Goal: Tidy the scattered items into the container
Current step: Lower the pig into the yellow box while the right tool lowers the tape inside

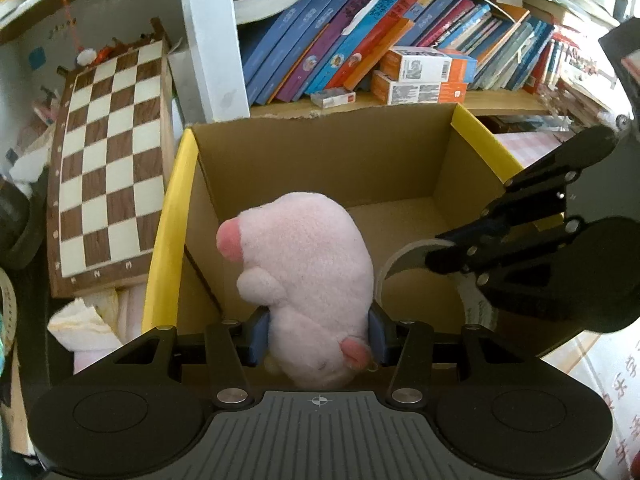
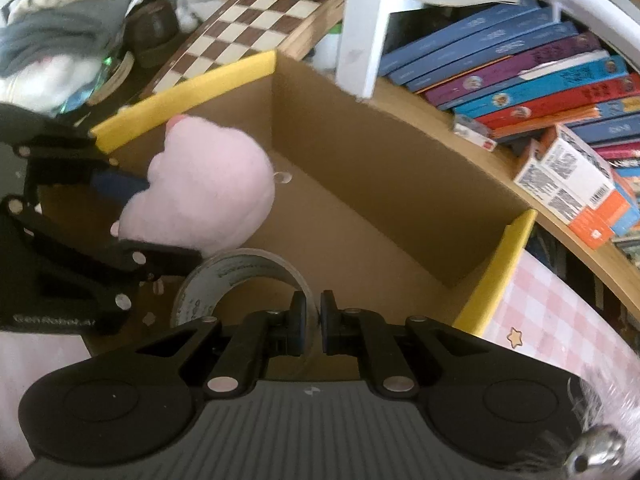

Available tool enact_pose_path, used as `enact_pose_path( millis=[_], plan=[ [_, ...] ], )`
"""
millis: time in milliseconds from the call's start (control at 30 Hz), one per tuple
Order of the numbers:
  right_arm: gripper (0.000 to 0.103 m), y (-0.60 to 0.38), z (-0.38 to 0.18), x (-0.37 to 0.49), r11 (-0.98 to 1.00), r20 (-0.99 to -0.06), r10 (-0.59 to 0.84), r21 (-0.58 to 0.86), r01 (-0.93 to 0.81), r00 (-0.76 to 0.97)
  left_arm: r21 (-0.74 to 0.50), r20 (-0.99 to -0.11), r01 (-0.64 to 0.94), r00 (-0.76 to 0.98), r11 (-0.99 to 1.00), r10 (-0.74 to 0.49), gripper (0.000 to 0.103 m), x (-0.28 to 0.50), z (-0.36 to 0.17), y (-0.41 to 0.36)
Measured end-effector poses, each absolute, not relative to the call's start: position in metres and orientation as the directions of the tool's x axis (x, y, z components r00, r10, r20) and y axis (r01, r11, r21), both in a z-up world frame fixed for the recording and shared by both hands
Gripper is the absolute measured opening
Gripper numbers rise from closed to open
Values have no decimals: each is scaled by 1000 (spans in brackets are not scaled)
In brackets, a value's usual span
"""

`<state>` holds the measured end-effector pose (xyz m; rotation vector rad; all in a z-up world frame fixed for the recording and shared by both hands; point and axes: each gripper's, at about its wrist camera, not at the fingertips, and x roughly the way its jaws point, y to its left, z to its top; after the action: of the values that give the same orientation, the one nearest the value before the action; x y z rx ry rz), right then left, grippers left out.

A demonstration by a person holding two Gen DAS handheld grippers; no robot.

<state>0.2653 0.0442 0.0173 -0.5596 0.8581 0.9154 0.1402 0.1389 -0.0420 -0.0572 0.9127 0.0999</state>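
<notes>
My left gripper (image 1: 318, 336) is shut on a pink plush pig (image 1: 304, 280) and holds it over the near left part of an open cardboard box (image 1: 320, 160) with yellow-edged side walls. My right gripper (image 2: 314, 322) is shut on the rim of a clear tape roll (image 2: 240, 276) and holds it over the near part of the same box (image 2: 380, 184). In the left wrist view the right gripper (image 1: 432, 256) comes in from the right with the tape roll (image 1: 394, 268). In the right wrist view the pig (image 2: 208, 188) and the left gripper (image 2: 132, 216) are at the left.
A chessboard (image 1: 108, 160) leans left of the box. A shelf of books (image 1: 360, 32) and small cartons (image 1: 424, 76) runs behind it. Folded cloths (image 1: 84, 328) lie at the near left. A pink checked cloth (image 2: 552, 320) covers the table at the right.
</notes>
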Motion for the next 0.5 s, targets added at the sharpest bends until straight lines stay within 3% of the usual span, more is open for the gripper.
enact_pose_path(
  millis=[500],
  plan=[
    [10,42,15,256,308,-827,495,-118,-944,265,-110,-809,-183,588,977,19,48,120,-46,131]
  ],
)
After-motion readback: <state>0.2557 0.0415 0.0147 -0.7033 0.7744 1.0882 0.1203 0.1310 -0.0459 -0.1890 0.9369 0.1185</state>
